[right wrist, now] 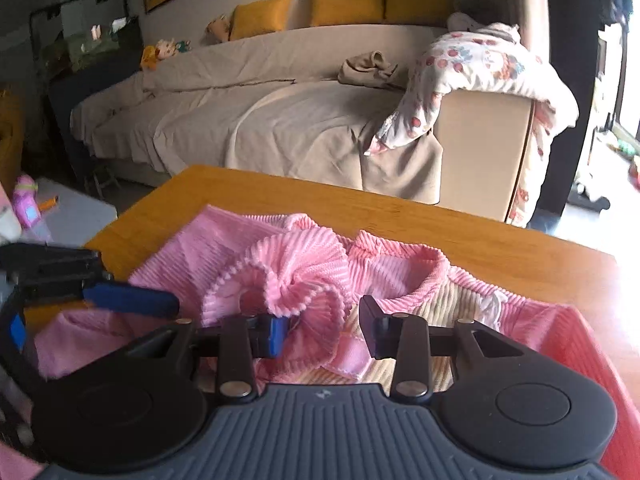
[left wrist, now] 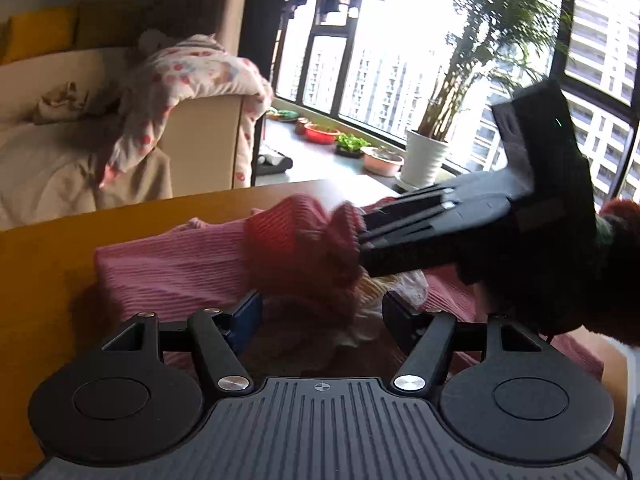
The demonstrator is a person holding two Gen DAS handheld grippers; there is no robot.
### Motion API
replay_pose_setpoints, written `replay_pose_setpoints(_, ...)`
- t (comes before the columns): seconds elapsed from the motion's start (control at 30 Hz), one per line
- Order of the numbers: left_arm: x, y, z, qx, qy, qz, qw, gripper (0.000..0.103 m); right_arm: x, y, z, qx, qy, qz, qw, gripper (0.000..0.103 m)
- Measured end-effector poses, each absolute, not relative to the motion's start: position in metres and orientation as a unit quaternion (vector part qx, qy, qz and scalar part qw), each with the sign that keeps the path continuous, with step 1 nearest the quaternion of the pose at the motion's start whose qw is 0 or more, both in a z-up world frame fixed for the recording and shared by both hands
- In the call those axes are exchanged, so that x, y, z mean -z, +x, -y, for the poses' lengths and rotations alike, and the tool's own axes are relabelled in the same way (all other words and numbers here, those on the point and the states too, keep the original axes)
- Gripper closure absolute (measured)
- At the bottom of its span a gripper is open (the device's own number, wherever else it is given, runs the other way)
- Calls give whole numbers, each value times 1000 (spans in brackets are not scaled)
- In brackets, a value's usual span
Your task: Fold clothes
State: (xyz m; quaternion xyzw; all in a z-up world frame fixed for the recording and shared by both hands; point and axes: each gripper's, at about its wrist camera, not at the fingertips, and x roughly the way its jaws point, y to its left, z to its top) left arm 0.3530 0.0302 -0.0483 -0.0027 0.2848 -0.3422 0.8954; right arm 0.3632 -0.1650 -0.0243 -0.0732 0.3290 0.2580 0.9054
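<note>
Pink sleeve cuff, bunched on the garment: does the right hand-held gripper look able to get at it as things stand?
Probably yes. The right hand-held gripper is open, and the cuff lies just ahead of and partly between its fingers, with nothing covering it. The left hand-held gripper sits off to the side, apparently clear of the path.

one pink garment (right wrist: 280, 272), one table (right wrist: 440, 224), three yellow cushions (right wrist: 348, 2).

A wooden table (right wrist: 400, 216) carries a rumpled pink garment (right wrist: 256, 256).

Both wrist cameras sit low and close over the wooden table (left wrist: 48, 264), sharing the sofa (right wrist: 280, 92) beyond; the left one faces more towards the window.
</note>
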Motion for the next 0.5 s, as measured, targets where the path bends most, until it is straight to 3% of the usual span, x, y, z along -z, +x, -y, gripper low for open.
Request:
replay_pose_setpoints(0.17,57,363,-45,320,-27,-310,895,28,32,342,169,-214,-227,-298,902,66)
replay_pose_setpoints(0.27,64,368,-54,305,-43,-325,894,28,31,333,187,-183,-264,-285,903,62)
replay_pose_setpoints(0.5,58,373,-69,306,-93,-331,888,21,5,311,223,-163,-171,-253,938,59)
